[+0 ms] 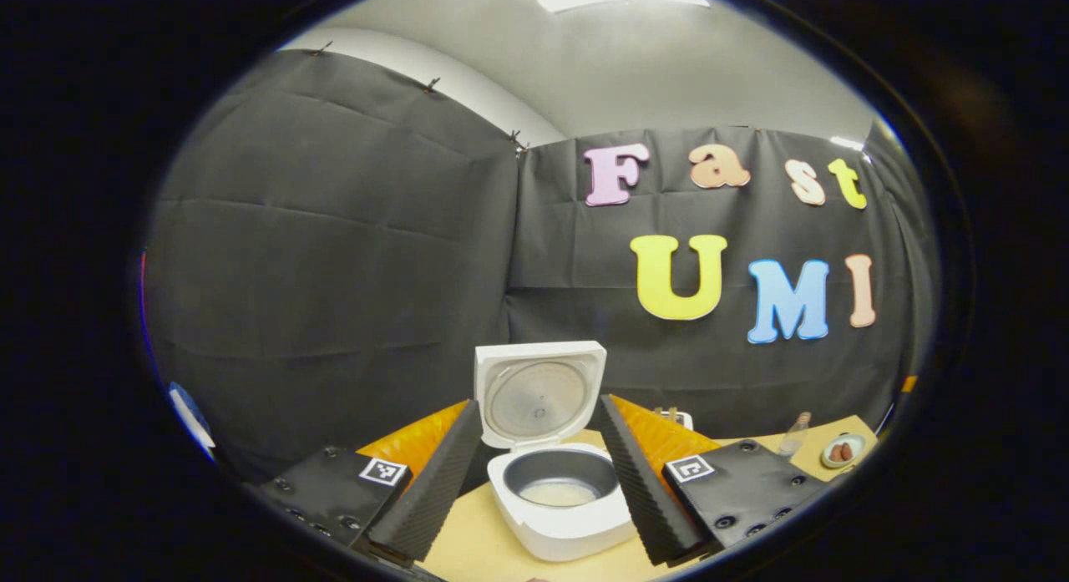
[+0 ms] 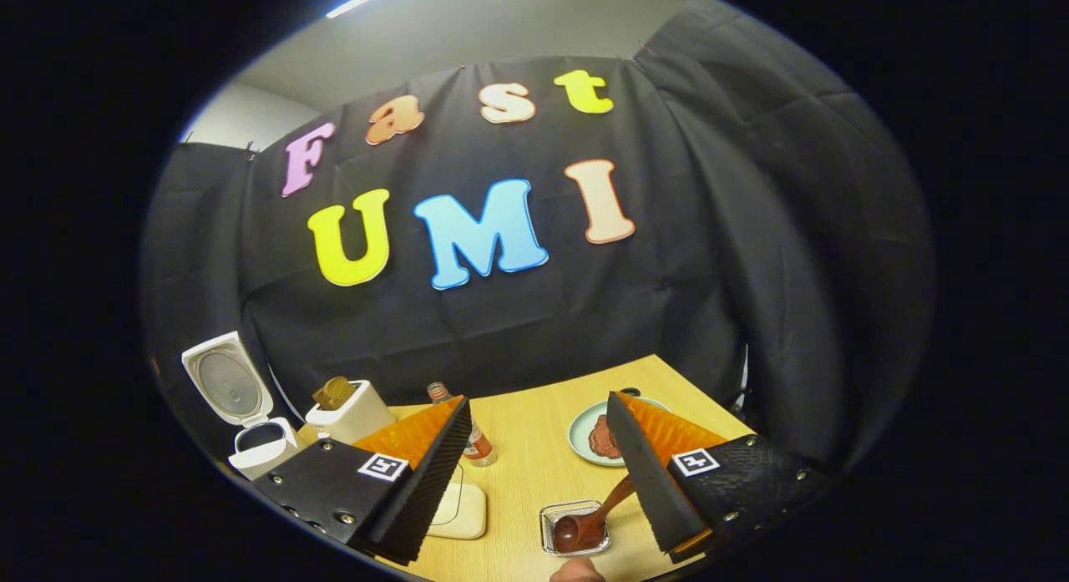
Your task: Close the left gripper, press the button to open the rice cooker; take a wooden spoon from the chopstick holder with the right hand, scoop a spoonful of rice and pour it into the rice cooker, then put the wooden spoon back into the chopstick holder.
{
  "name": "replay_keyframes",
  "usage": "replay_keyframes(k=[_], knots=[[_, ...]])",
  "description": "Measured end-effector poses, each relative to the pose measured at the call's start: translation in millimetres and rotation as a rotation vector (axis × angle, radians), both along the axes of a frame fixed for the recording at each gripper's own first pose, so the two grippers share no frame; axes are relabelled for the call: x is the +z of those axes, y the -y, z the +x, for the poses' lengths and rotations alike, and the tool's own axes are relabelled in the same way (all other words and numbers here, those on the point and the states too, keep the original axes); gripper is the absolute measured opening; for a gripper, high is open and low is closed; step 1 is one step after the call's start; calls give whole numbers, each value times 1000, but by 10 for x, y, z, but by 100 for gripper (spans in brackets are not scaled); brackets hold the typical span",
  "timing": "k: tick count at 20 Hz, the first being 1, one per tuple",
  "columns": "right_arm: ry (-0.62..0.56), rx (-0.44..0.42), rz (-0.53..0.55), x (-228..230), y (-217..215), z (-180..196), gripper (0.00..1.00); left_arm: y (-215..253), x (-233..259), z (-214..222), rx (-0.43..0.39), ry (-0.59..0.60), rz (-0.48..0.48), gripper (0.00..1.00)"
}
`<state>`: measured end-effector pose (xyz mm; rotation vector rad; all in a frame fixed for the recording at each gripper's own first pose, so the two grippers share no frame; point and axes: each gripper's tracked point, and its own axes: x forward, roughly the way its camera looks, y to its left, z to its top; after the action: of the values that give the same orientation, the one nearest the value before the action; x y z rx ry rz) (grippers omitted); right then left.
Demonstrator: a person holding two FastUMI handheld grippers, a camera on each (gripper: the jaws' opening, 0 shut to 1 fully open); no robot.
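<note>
Left tongs [image 1: 540, 469] gape wide before the rice cooker [image 1: 561, 503], its lid [image 1: 539, 392] raised. Right tongs [image 2: 539, 448] stand open above the worktop [image 2: 534, 432]; a wooden spoon [image 2: 585, 523] rests with its bowl in a small clear container [image 2: 575, 528], handle leaning beside the right-hand finger.

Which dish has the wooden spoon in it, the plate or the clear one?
The small clear dish nearest the right tool: the wooden spoon rests in it. The plate behind holds a brown lump.

White rice cooker [image 1: 558, 490] stands open; wooden spoon [image 2: 585, 523] rests in clear container [image 2: 575, 529].
</note>
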<state>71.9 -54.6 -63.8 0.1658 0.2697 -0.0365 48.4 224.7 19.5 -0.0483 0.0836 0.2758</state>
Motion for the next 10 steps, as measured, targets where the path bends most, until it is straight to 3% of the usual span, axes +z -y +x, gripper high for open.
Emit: replay_keyframes(k=[6,7,10], knots=[[104,-41,-15,308,-325,-224,99,-509,-99,788,-7,-33,-19,99],[104,-48,-28,309,-354,-244,94,-579,-86,941,-13,-38,-9,97],[99,-62,-51,307,-477,-332,99,-771,-67,1446,-30,-39,4,95]])
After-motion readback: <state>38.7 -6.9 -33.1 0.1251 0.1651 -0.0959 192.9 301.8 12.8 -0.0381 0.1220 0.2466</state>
